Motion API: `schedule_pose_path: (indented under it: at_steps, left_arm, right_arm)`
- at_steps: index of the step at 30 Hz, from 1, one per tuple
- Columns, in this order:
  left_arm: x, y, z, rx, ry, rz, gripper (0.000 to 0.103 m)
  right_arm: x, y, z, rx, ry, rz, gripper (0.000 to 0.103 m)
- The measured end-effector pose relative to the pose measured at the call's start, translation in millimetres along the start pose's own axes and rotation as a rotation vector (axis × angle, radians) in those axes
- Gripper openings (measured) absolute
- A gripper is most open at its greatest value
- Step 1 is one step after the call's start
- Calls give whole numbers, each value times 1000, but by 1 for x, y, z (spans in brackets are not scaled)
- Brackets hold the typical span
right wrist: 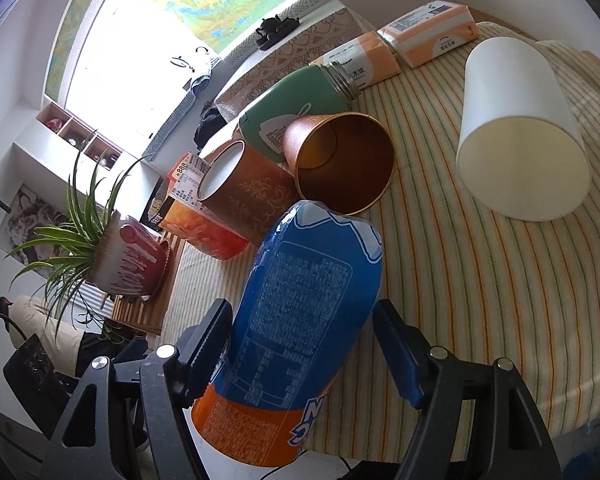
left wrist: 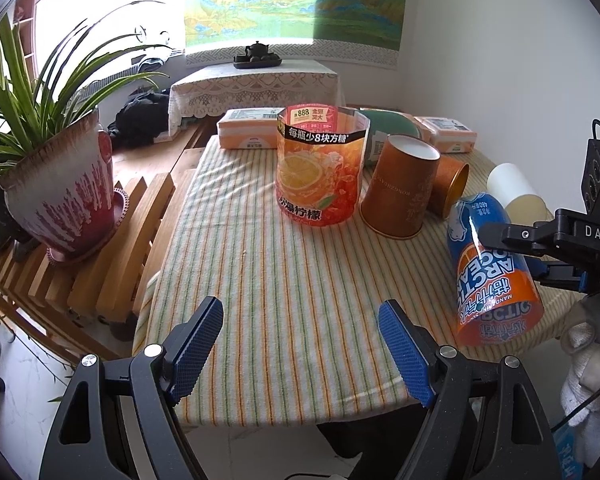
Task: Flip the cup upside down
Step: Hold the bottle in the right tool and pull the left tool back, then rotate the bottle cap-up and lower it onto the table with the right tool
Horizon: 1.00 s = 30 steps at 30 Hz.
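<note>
A blue and orange Arctic Ocean cup (right wrist: pixel 300 320), made from a cut drink bottle, hangs tilted above the striped tablecloth (left wrist: pixel 284 264). My right gripper (right wrist: pixel 302 314) is shut on its sides. Its blue closed end points toward the other cups and its orange open end toward the camera. In the left wrist view the same cup (left wrist: pixel 496 276) leans at the right table edge, with the right gripper (left wrist: pixel 516 248) across it. My left gripper (left wrist: pixel 300 312) hovers open over the near middle of the cloth, holding nothing.
On the far half are an orange lemon-print cup (left wrist: pixel 320 168), a brown cup standing mouth down (left wrist: pixel 400 188), a brown cup on its side (right wrist: pixel 344 160), a white cup on its side (right wrist: pixel 520 140), a green flask (right wrist: pixel 296 112) and tissue packs (right wrist: pixel 432 32). A potted plant (left wrist: pixel 64 192) stands on the left.
</note>
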<state>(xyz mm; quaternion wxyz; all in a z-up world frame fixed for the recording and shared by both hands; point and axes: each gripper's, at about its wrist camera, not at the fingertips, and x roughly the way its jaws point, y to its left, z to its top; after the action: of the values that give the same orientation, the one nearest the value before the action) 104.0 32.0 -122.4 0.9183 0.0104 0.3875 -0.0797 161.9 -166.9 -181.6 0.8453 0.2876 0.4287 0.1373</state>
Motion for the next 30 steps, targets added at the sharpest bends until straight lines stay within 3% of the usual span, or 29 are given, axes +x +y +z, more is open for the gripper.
schedule_pose_path:
  at_steps: [11, 30]
  left_arm:
    - [-4, 5, 0, -20, -5, 3, 83]
    - [-6, 7, 2, -46, -19, -3, 83]
  right_arm:
    - [-17, 16, -2, -102, -95, -46, 69]
    - [-27, 51, -7, -379, -314, -203, 69]
